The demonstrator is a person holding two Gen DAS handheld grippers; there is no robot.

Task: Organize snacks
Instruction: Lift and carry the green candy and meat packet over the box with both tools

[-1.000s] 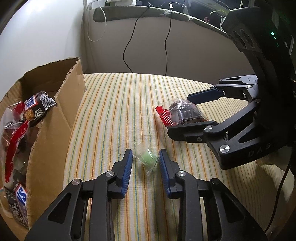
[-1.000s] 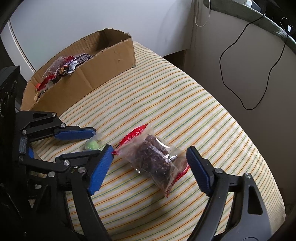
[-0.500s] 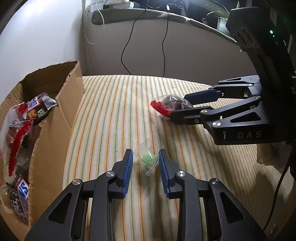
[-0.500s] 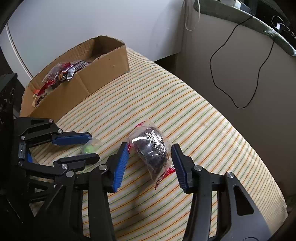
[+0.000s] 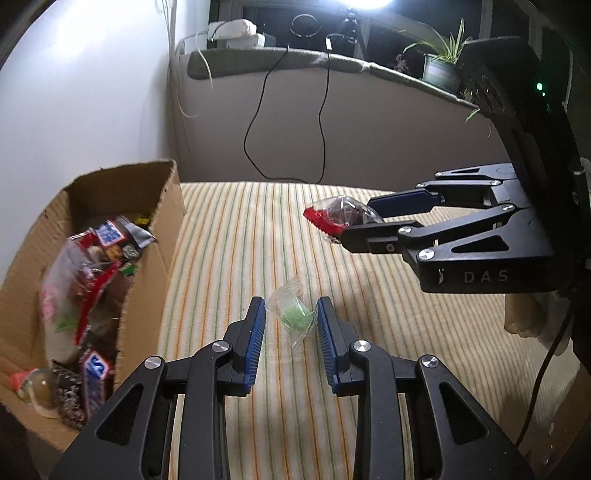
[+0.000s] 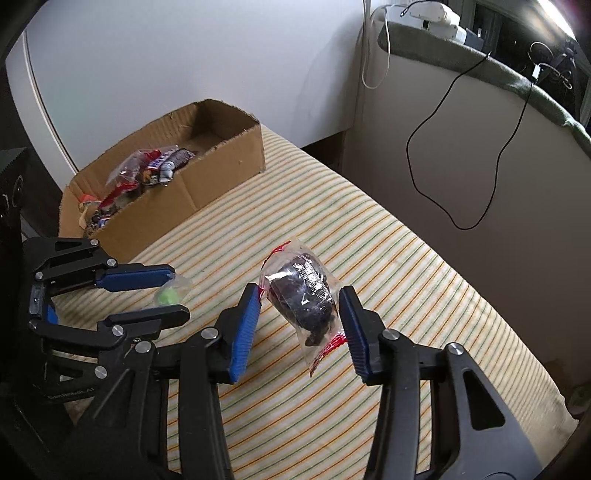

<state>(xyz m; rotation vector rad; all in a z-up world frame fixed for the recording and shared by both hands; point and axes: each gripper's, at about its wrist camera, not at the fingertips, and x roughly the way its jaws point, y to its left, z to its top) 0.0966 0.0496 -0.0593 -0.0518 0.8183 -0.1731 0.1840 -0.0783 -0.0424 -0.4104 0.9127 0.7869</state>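
A striped cloth [image 5: 240,236] in cream, green and orange covers the cushion-like top everything sits on. Past its far edge rises a pale panel [image 5: 388,129], and a thin black cable [image 5: 255,122] hangs down its face in a long loop, with a second black cable [image 5: 323,110] dropping beside it. A dark green ledge [image 5: 295,61] caps that panel. At the ledge's left end sits a white device [image 5: 236,31], with white cords [image 5: 177,74] trailing down near the corner of the white wall [image 5: 92,92]. Toward the ledge's right end stands a potted plant [image 5: 441,61] with long narrow leaves. A bright light [image 5: 365,3] glares at the top.
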